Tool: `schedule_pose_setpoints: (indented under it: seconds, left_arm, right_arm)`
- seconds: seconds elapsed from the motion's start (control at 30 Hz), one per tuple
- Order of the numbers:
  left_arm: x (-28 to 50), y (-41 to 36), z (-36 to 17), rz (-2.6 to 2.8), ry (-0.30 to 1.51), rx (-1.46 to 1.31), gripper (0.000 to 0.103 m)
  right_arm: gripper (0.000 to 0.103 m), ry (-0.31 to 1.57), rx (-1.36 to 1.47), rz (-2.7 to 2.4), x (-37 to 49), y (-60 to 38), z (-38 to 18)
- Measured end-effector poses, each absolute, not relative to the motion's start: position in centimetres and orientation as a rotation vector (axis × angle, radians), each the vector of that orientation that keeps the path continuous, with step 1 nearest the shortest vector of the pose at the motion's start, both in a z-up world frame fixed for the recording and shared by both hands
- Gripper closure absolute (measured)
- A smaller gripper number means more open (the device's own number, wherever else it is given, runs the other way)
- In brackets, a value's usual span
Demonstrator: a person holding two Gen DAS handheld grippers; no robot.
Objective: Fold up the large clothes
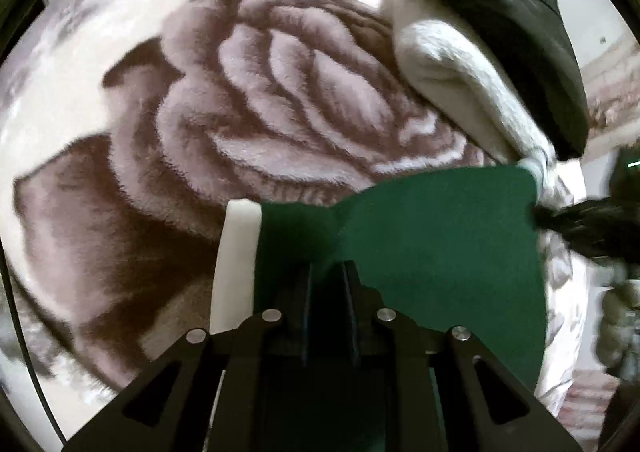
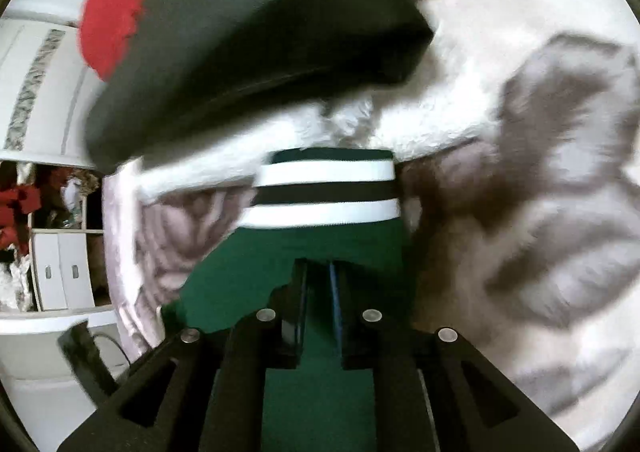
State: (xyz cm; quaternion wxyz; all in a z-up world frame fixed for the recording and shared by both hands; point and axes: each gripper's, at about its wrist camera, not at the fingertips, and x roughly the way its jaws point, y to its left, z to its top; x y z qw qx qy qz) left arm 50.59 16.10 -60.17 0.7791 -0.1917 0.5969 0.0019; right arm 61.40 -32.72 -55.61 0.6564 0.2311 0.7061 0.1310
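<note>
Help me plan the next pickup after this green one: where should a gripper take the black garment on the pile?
Probably the black garment by its folded edge overhanging the white fluffy garment, coming from the open blanket side; that edge sticks out free, with space beneath it.

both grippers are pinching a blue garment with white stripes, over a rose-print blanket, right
Not quite: the garment is dark green, not blue, as both wrist views show. The rest holds: the left gripper and right gripper are both shut on it, its stripes are white, and the blanket has a rose print.
</note>
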Motion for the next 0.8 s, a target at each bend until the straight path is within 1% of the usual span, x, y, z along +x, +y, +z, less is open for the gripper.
schedule_pose_setpoints:
  seconds: [0.07, 0.13, 0.17, 0.2, 0.23, 0.27, 0.3, 0.37, 0.4, 0.43, 0.47, 0.5, 0.63, 0.67, 0.7, 0.73, 0.8]
  left_arm:
    - [51.0, 16.3, -60.5, -0.003, 1.286, -0.420, 0.089]
    - [51.0, 16.5, -60.4, -0.008, 1.284, -0.440, 0.089]
    - [50.9, 16.6, -59.9, -0.009, 1.284, -0.450, 0.089]
    - [50.5, 16.7, -59.1, -0.010, 1.285, -0.456, 0.089]
    - [50.0, 17.0, -58.4, -0.012, 1.287, -0.458, 0.089]
    - [49.2, 17.2, -57.2, -0.024, 1.287, -0.463, 0.089]
    - [48.1, 17.4, -56.1, -0.050, 1.279, -0.473, 0.088]
    - [45.5, 18.4, -54.3, -0.077, 1.261, -0.503, 0.077]
    - [44.0, 19.0, -53.6, -0.090, 1.253, -0.532, 0.056]
    - [41.9, 19.9, -53.2, -0.094, 1.249, -0.578, 0.031]
    - [40.4, 20.5, -53.3, -0.091, 1.250, -0.616, 0.029]
    - [38.5, 21.3, -53.7, -0.098, 1.267, -0.674, 0.029]
    - [34.7, 21.3, -57.7, -0.100, 1.367, -0.752, 0.029]
    - [34.1, 20.7, -58.7, -0.128, 1.371, -0.752, 0.031]
    - [33.6, 20.2, -58.9, -0.150, 1.350, -0.748, 0.071]
    - [33.4, 19.7, -58.8, -0.186, 1.315, -0.758, 0.085]
    - [33.5, 19.7, -57.0, -0.194, 1.261, -0.720, 0.094]
  right_arm:
    - [0.091, 1.601, 0.549, 0.281, 61.6, -32.5, -56.9]
    - [0.091, 1.580, 0.505, 0.279, 61.3, -32.1, -55.3]
    - [0.089, 1.566, 0.496, 0.277, 60.5, -32.3, -54.4]
    - [0.077, 1.555, 0.487, 0.274, 59.3, -32.4, -52.9]
    - [0.069, 1.553, 0.483, 0.283, 58.4, -32.5, -52.1]
    - [0.057, 1.553, 0.479, 0.300, 57.1, -32.6, -51.2]
    - [0.052, 1.553, 0.479, 0.319, 55.6, -33.0, -50.3]
    - [0.046, 1.570, 0.495, 0.342, 51.6, -33.8, -48.7]
    - [0.045, 1.586, 0.513, 0.344, 49.8, -34.2, -48.4]
    - [0.044, 1.612, 0.539, 0.344, 47.6, -34.9, -48.4]
    - [0.043, 1.637, 0.555, 0.338, 45.7, -35.2, -48.5]
    - [0.043, 1.665, 0.567, 0.325, 43.7, -35.4, -49.0]
    - [0.042, 1.757, 0.620, 0.283, 36.3, -35.9, -51.4]
    - [0.042, 1.772, 0.638, 0.272, 34.9, -35.5, -52.2]
    - [0.042, 1.785, 0.649, 0.247, 33.6, -34.8, -53.0]
    - [0.042, 1.789, 0.660, 0.214, 32.2, -34.4, -53.5]
    - [0.042, 1.762, 0.672, 0.166, 30.6, -33.7, -53.6]
